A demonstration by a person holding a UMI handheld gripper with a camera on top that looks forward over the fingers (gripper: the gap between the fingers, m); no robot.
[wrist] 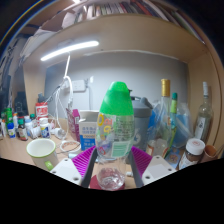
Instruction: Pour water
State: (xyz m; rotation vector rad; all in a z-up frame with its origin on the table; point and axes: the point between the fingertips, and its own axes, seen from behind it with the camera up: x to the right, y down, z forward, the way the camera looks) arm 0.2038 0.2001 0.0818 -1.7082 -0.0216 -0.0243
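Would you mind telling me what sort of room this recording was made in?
Probably a kitchen or pantry counter: bottles crowd the cluttered countertop, a green cup stands nearby, and a green-capped bottle sits between the gripper fingers.
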